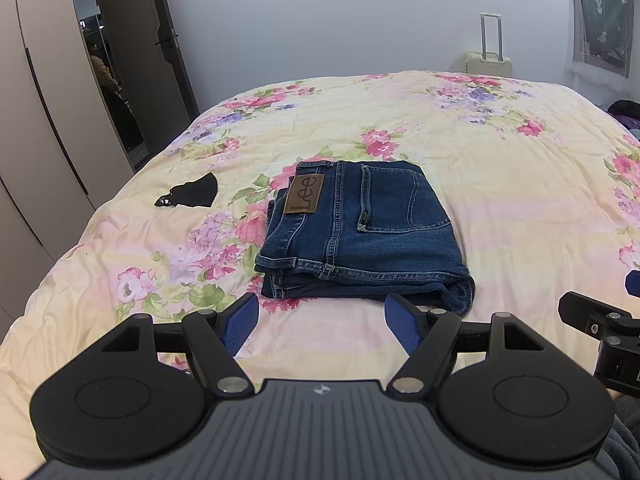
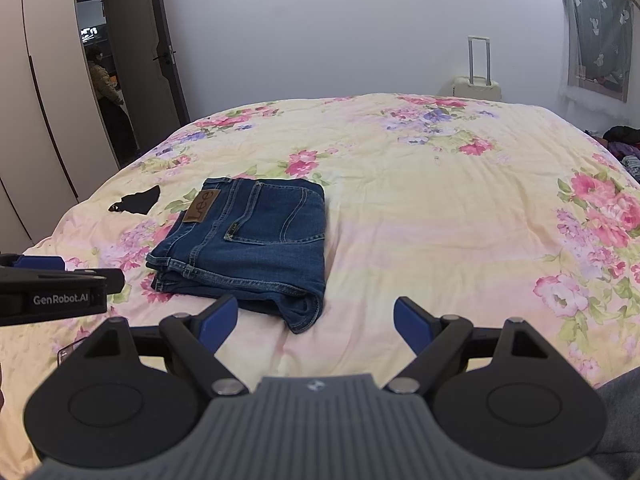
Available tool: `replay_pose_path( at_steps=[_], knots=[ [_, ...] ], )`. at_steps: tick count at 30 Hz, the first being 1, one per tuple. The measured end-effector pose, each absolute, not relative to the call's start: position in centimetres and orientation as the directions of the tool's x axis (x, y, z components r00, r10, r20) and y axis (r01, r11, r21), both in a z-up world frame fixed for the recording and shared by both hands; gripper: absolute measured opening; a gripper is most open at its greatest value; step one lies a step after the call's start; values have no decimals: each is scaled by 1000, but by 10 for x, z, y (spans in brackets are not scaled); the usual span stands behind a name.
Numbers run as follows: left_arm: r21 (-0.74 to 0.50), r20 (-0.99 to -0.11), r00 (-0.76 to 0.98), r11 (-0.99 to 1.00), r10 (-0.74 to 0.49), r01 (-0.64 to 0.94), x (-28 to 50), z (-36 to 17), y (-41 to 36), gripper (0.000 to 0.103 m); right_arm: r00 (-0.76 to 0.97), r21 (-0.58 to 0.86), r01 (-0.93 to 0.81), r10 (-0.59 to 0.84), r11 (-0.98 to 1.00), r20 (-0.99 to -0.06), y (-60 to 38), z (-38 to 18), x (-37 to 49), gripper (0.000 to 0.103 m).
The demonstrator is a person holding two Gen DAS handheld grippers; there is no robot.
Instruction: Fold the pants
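Note:
Dark blue jeans (image 1: pixel 360 232) lie folded into a compact stack on the floral bed cover (image 1: pixel 500 200), the back pocket and brown Lee patch facing up. My left gripper (image 1: pixel 322 320) is open and empty, just in front of the stack's near edge. In the right wrist view the jeans (image 2: pixel 248 244) lie ahead to the left. My right gripper (image 2: pixel 316 324) is open and empty, near the stack's front right corner. The left gripper's side (image 2: pixel 52 288) shows at that view's left edge.
A small black cloth (image 1: pixel 188 196) lies on the cover left of the jeans. Wardrobes (image 1: pixel 36 120) and an open door stand at the left. A cream suitcase (image 1: pixel 488 60) stands behind the bed. Dark clothes (image 2: pixel 624 144) lie at the right edge.

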State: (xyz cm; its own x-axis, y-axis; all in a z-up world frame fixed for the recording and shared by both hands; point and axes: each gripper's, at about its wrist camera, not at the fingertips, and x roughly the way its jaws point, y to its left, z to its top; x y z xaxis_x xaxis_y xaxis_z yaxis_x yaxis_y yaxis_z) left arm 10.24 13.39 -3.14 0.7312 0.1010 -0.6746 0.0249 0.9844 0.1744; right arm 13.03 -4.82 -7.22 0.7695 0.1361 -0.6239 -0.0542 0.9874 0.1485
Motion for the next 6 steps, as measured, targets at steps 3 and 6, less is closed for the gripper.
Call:
replay_pose_path(
  at_steps=[3,6],
  knots=[
    [172,-674,732,985,99,25,102,-31,134,85,770,149,-54,136,987,-623,-48,-72,130,81],
    [162,-675,732,987,93,23,103,-28,131,85,770,149,-55,137,987,-623,-49,-72,130,81]
  ],
)
